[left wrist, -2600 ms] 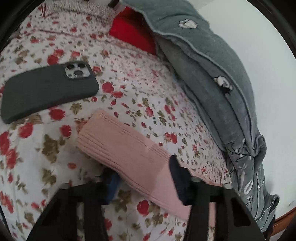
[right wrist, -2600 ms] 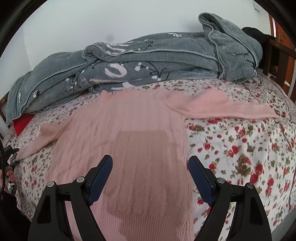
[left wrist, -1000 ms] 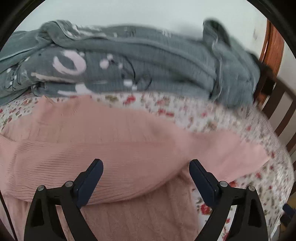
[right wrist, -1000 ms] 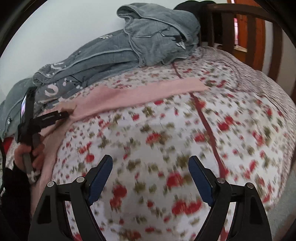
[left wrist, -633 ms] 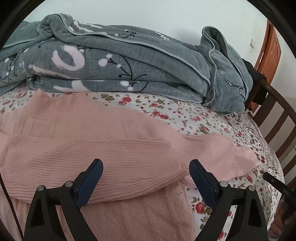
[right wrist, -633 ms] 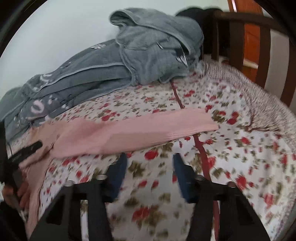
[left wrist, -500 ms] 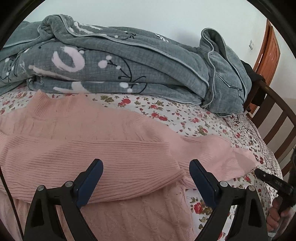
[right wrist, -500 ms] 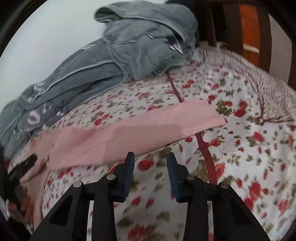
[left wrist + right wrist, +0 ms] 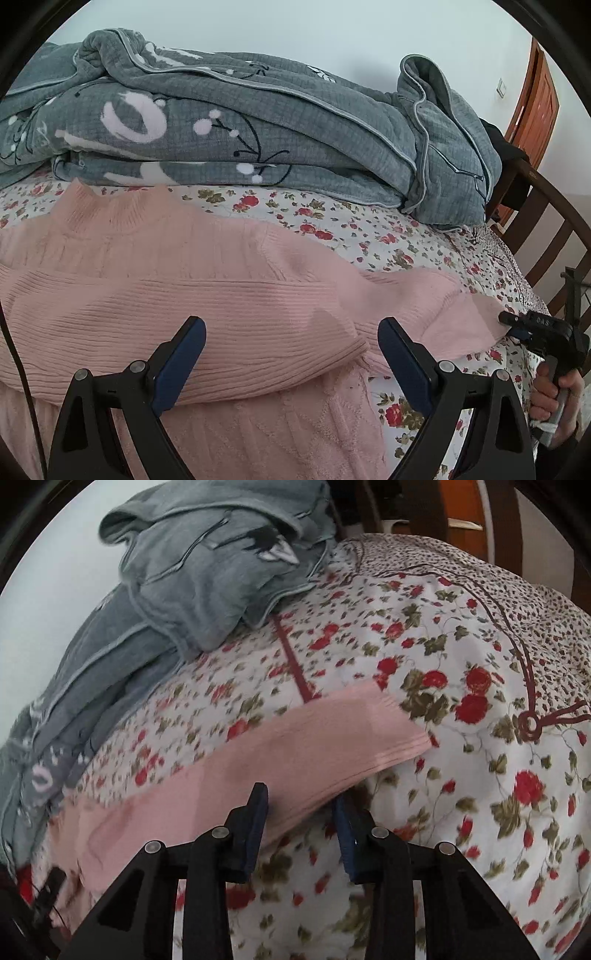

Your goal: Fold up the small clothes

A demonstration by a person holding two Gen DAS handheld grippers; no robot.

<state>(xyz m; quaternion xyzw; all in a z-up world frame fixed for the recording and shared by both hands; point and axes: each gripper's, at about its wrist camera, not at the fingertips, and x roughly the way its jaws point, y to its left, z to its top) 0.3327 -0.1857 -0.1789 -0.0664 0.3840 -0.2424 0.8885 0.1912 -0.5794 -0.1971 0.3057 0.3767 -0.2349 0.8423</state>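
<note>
One pink sweater [image 9: 207,295] lies flat on the floral bed [image 9: 461,709], in front of one grey blanket [image 9: 258,129]. One sleeve is folded across the sweater's chest; the other [image 9: 295,749] stretches out sideways. Left hand-held gripper [image 9: 291,350]: jaws wide, over the folded sleeve. Right hand-held gripper [image 9: 301,812]: jaws narrow, at the outstretched sleeve's edge; grip cannot be told.

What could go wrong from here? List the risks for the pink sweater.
1. The right gripper, whose fingers have just been closing, straddles only the near edge of the pink ribbed sleeve; it may slip out or pinch the red-flowered bedsheet too.
2. The left gripper is open, pinning nothing, so pulling could drag the already folded sleeve askew.
</note>
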